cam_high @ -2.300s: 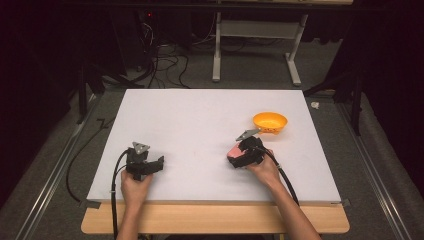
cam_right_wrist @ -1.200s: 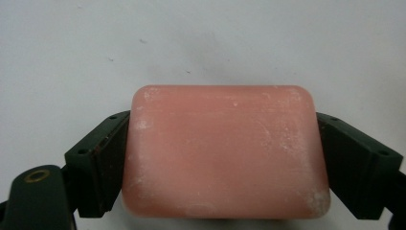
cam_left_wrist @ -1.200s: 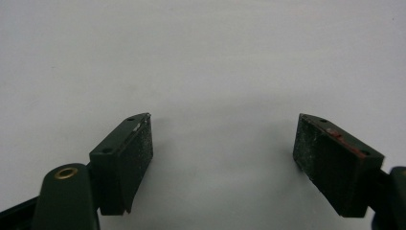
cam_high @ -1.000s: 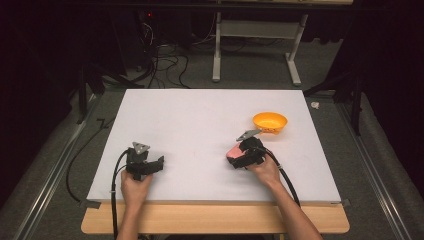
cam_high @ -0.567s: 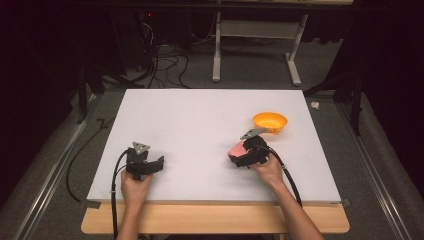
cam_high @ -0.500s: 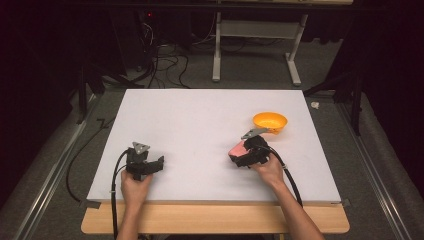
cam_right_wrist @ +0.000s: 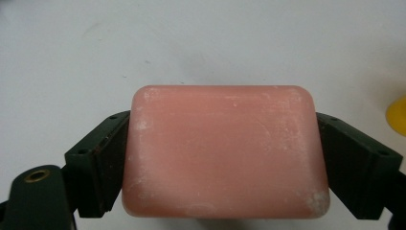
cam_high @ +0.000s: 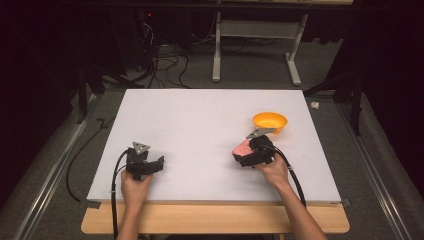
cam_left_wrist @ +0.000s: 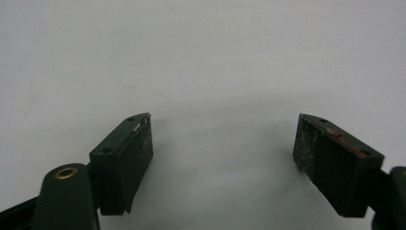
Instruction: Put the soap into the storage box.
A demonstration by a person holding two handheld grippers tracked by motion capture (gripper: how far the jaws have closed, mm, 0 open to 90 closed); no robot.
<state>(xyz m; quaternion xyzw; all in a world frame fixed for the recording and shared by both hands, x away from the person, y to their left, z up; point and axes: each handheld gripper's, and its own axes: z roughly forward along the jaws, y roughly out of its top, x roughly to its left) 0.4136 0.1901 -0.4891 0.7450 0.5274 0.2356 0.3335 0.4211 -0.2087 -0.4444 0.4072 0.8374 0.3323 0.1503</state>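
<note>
Pink soap bar is sitting clamped in the right gripper, seen from the high view; taking the orange bowl as the landmark, the bar is lying just short of it, on the person's side and slightly toward the table's middle. The bowl is resting on the white table, toward its right edge, and looks empty. My guess is that the bar is heading for the bowl, so the move is turning on that short gap, up and away from the person. The right hand is the nearer one by far. The left gripper is resting well apart from the bowl, near the table's front left.

From the left gripper view, the left gripper is standing with its jaws wide apart, holding nothing, bare table between them.

From the right gripper view, the right gripper is pressing on both short ends of the soap bar, whose long axis is running across from jaw to jaw. A sliver of the orange bowl is peeking in beside the bar, at the frame's right edge.

No brand, label or stamped writing is showing on the bar or bowl
</note>
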